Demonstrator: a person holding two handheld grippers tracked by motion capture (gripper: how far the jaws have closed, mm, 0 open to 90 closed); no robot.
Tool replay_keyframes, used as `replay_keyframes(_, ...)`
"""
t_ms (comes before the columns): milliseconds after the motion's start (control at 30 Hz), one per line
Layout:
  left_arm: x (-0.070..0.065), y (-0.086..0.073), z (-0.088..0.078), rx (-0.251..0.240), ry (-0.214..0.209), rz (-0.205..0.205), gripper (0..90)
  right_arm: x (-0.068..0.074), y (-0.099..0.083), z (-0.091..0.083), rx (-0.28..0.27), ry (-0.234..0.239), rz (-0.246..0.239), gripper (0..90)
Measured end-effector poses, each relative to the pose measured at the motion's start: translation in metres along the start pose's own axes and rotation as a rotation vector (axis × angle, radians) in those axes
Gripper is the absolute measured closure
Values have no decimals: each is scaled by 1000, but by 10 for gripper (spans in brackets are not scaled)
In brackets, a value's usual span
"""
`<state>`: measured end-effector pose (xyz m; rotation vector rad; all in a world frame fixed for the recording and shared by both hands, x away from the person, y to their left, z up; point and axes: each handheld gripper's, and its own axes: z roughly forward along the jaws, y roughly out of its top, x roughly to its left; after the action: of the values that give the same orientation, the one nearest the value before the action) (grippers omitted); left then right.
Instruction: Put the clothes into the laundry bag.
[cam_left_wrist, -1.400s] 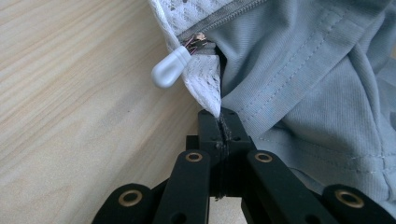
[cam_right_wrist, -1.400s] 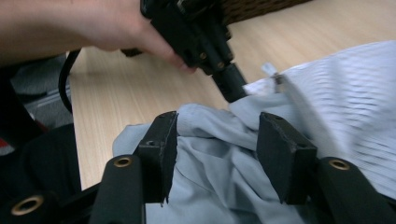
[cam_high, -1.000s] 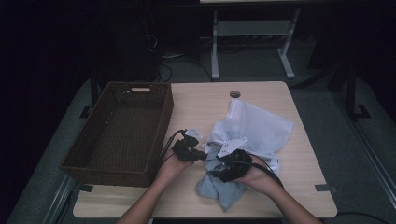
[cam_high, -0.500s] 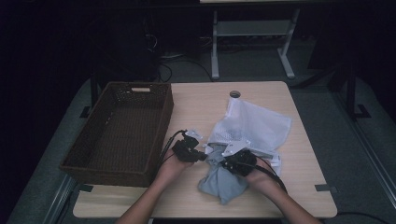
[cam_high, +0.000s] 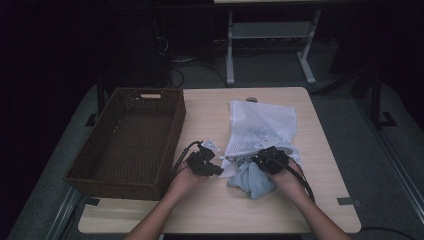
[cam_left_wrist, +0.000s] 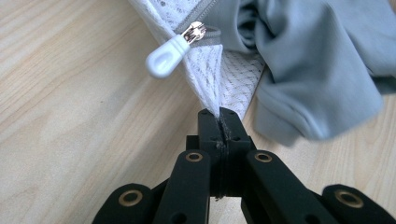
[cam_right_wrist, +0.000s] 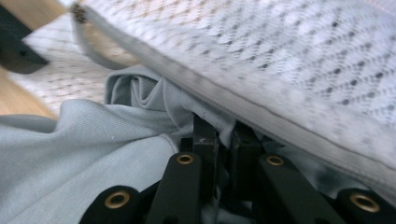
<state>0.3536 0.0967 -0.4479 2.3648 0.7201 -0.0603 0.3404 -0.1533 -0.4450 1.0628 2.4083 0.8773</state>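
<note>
roughly midway, by the look of it. work in hand: getting a grey garment (cam_high: 252, 180) into, or out of, a white mesh laundry bag (cam_high: 260, 125); the pictures alone do not settle which way.

landmark: the mesh laundry bag, lying flat on the wooden table (cam_high: 210, 115), its closed end pointing away from the person, its zippered mouth at the near edge.

- left gripper (cam_high: 212, 167): at the near-left corner of the bag. in the left gripper view its jaws are pressed together on a thin fold of mesh at the mouth edge (cam_left_wrist: 218, 114). white zipper pull (cam_left_wrist: 170, 51) hangs just beyond the pinch, zip open there.
- right gripper (cam_high: 265, 162): at the bag's mouth, near-right of centre. in the right gripper view the jaws stand narrow with grey cloth (cam_right_wrist: 93, 149) bunched between them, under the bag's zippered hem (cam_right_wrist: 224, 93). judged to be clamped on the garment.
- grey garment: mostly outside, a crumpled lump on the table just near of the bag's mouth; its upper part is tucked under the mouth hem. how deep it goes inside is hidden.
- brown wicker basket (cam_high: 127, 140): left of the bag, well apart, nothing visible in it.

done: mouth unzipped, corner held, garment gripped.
left: moving the bulk of the cloth through the mouth, perhaps the zip, perhaps the basket.
</note>
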Motion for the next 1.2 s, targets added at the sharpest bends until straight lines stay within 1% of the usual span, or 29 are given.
replay_keyframes(100, 0, 0, 1, 4, -1, 4, 893, -4, -2, -2, -10, 62, 4, 772)
replay_keyframes(233, -1, 0, 0, 0, -2, 10, 893, -5, -3, -12, -33, 152, 9, 635)
replay_keyframes(267, -2, 1, 0, -2, -2, 11, 893, -5, -3, -16, -33, 171, 5, 612)
replay_keyframes(333, -2, 1, 0, -2, 1, 14, 893, -4, -3, -26, -53, 186, -4, 566)
replay_keyframes(467, -3, 2, 0, 1, 10, 26, 893, -2, -3, -46, -91, 235, 4, 487)
replay_keyframes(500, -3, 2, 0, 1, 15, 27, 892, 0, -3, -50, -92, 248, 3, 465)
replay_keyframes(533, -3, 2, 0, 1, 15, 27, 893, 0, -3, -50, -92, 248, 3, 465)
replay_keyframes(567, -5, 2, 0, -7, 26, 24, 892, 5, -2, -54, -91, 263, -18, 431)
replay_keyframes(600, -5, 2, 0, -6, 29, 23, 892, 8, -2, -54, -92, 274, -29, 410)
replay_keyframes(633, -5, 2, 0, -8, 29, 22, 891, 12, -1, -54, -88, 287, -41, 391)
replay_keyframes(767, -7, 3, 2, -3, 36, 23, 891, 31, 1, -45, -72, 321, -116, 323)
replay_keyframes(833, -6, 2, 2, 0, 34, 24, 891, 39, 1, -40, -53, 327, -148, 291)
replay_keyframes(900, -7, 2, 3, 3, 35, 26, 891, 47, -1, -33, -21, 308, -181, 286)
replay_keyframes(933, -7, 2, 3, 4, 35, 28, 890, 49, -2, -30, -12, 310, -191, 288)
replay_keyframes(1000, -7, 3, 3, 9, 36, 33, 890, 52, -5, -23, 5, 312, -198, 321)
replay_keyframes(1067, -8, 3, 4, 9, 34, 36, 890, 55, -6, -16, 25, 293, -213, 372)
replay_keyframes(1133, -8, 3, 4, 10, 32, 38, 891, 57, -8, -10, 54, 266, -252, 434)
replay_keyframes(1200, -9, 3, 4, 13, 31, 43, 891, 58, -10, -6, 77, 247, -274, 486)
